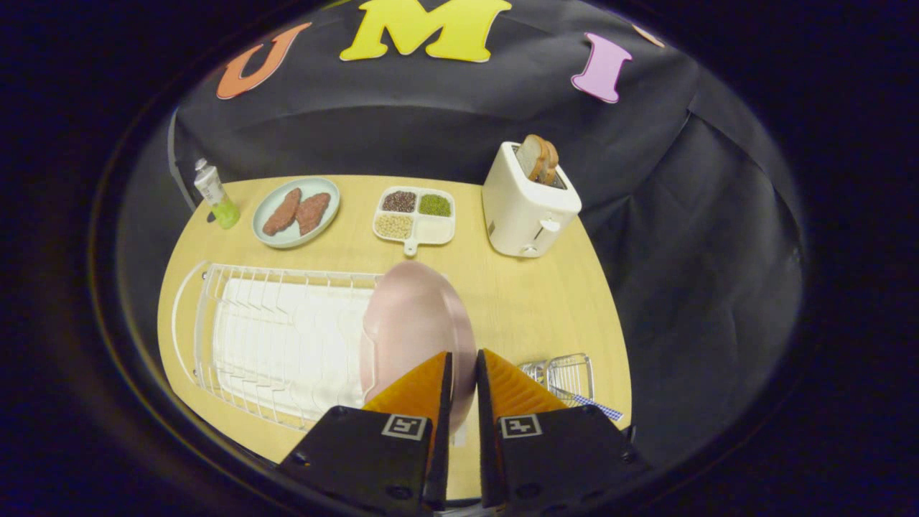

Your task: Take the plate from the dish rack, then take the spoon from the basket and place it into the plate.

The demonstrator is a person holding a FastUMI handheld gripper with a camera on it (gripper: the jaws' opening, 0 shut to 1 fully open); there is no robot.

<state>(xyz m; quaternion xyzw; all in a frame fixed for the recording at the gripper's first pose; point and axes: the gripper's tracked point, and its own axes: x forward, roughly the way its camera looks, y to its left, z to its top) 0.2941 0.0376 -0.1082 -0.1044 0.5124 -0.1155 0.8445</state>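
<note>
My jaws pinch the plate (pixel 416 323) at the rack's end.

My gripper (pixel 463 377) has both fingers (pixel 413 391) closed on the pink plate's rim, one on each face; the plate stands on edge at the right end of the white rack (pixel 273 337) on the table (pixel 531 301). The wire basket (pixel 563 373) sits just right of my fingers, with a blue-checked handle (pixel 599 408) poking out that may be the spoon; I cannot tell. Beyond the plate: a toaster (pixel 528 205) holding bread, a divided tray (pixel 416 215) of beans, a dish (pixel 296 212) with two brown pieces, and a tube (pixel 215 194).
</note>
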